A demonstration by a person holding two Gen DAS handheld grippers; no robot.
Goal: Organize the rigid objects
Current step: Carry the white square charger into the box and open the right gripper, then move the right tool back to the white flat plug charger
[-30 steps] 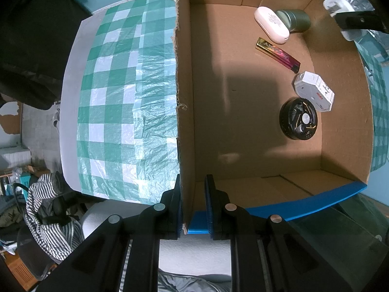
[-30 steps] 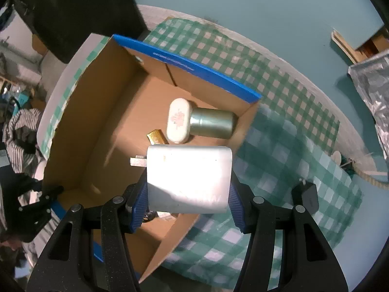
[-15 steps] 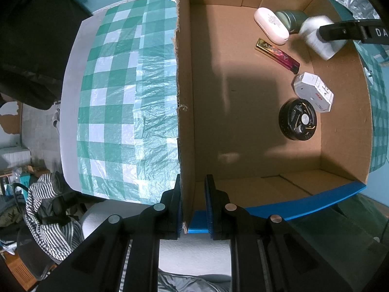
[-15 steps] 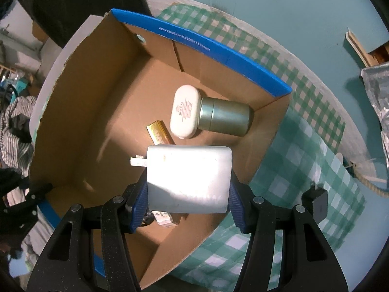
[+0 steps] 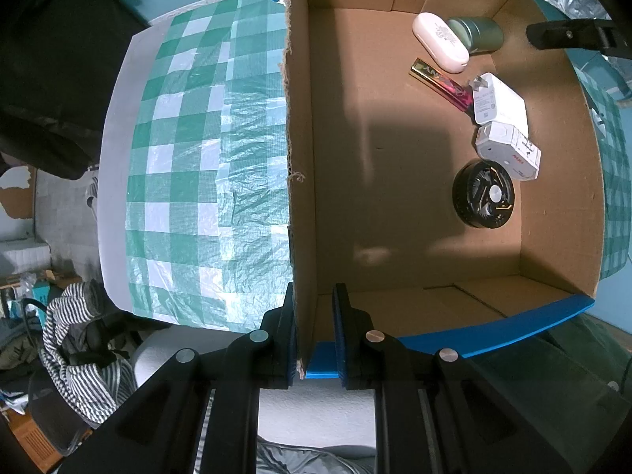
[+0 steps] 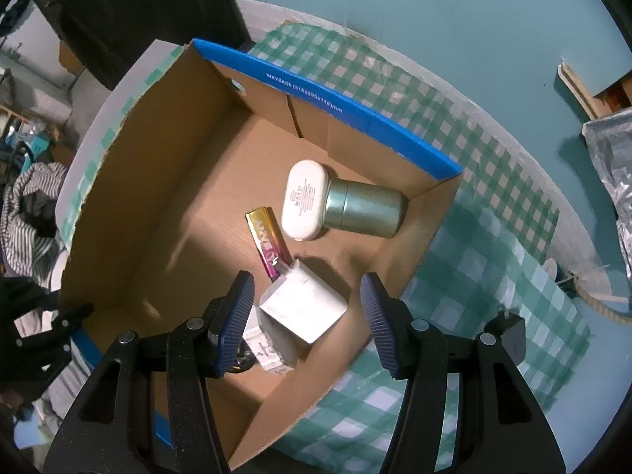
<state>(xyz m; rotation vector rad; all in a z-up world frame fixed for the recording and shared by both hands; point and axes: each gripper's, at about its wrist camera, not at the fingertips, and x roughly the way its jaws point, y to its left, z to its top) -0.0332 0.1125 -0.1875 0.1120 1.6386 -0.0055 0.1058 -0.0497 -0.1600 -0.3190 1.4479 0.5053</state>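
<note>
Right wrist view: white charger point(image 6: 303, 307) lying in the cardboard box point(image 6: 130, 213), right hand-held gripper point(image 6: 308, 318) spread wide above it, holding nothing.

Resting against the pink-gold bar point(image 6: 268, 244) and the small white carton point(image 6: 268, 345); probably light, stiff, smooth-sided, so best pinched across the flat faces, clear of the prongs; left hand-held gripper point(image 5: 314, 331) clamped on the box wall near its corner, steadying the box on the checked tabletop point(image 5: 197, 158).

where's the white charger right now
The white charger lies on the cardboard box floor, in the left wrist view near the right wall, between the pink-gold bar and the white hexagonal box.
</note>
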